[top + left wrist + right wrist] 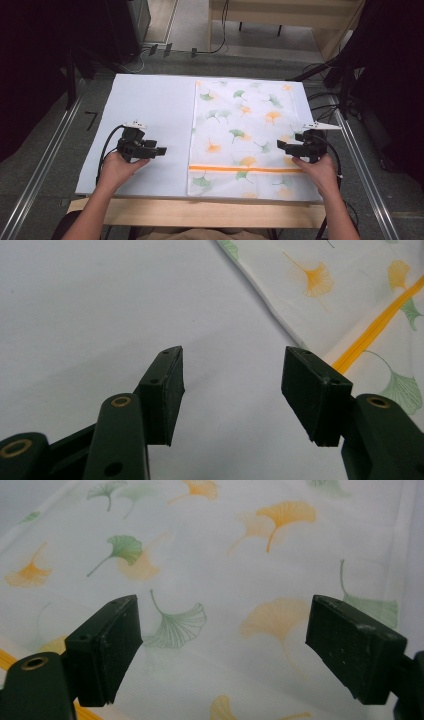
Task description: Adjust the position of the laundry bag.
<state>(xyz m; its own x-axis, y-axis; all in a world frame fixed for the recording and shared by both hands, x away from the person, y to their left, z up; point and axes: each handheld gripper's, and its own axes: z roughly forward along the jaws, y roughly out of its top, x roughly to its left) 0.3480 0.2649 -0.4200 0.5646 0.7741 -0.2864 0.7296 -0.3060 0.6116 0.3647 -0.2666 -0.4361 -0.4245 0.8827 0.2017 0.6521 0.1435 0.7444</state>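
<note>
The desk point(145, 110) fills the middle of the high view, its top covered in a plain white sheet, with a strip of bare wood along its near edge at the bottom of the frame. On the right half of it lies the ginkgo-print cloth point(245, 135), spread flat from the upper middle of the frame down to the lower middle; it is white with green and orange leaves. An orange stripe point(245, 169) runs across the cloth near its lower edge.

My left gripper point(159, 150) sits at the lower left of the high view, over the bare white sheet and just beside the cloth's left edge, not touching it. In the left gripper view its jaws stand wide apart with nothing between them, and the cloth's edge point(260, 295) with the orange stripe point(372, 332) shows at the upper right of that frame.

My right gripper point(281, 146) sits at the lower right of the high view, over the cloth's right side, just above the stripe. In the right gripper view its jaws are wide as well, holding nothing, with the leaf-printed cloth point(210, 570) spread beneath and beyond them.
</note>
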